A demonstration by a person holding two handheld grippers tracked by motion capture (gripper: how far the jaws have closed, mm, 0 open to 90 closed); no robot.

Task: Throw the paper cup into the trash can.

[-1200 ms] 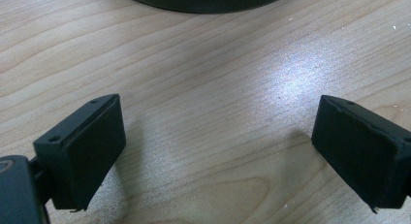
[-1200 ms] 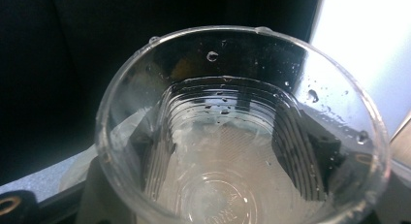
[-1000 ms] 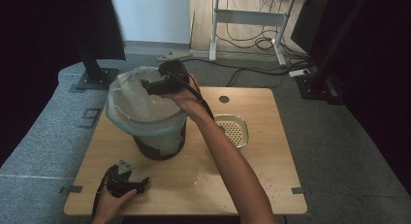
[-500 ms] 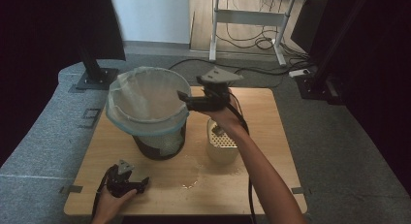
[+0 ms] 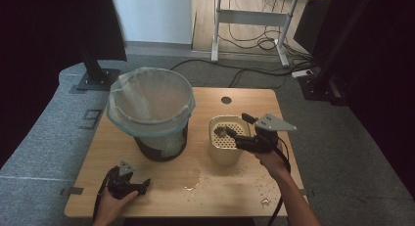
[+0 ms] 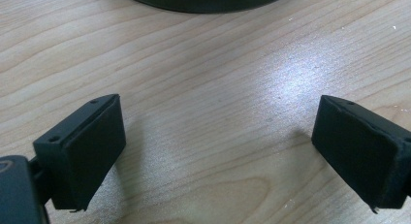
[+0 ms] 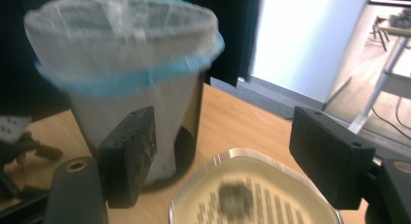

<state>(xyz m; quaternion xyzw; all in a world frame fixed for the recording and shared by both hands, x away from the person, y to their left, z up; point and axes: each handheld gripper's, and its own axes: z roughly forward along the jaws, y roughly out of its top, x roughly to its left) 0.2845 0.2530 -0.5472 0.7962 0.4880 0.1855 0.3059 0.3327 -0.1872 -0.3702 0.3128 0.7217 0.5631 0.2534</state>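
Reaching with the right gripper (image 5: 238, 129), jaws apart and just closing on nothing, we judge the dark scrap (image 5: 219, 132) in the strainer cup (image 5: 225, 155) near the table's right edge light, soft, best pinched from above.

Left tongs (image 5: 131, 183) wide open; right tongs (image 5: 239, 133) closing, empty.

one lined waste bin (image 5: 149, 113), one cream strainer tub (image 5: 226, 146), two tongs (image 5: 240, 133) (image 5: 131, 183), one table (image 5: 254, 101)
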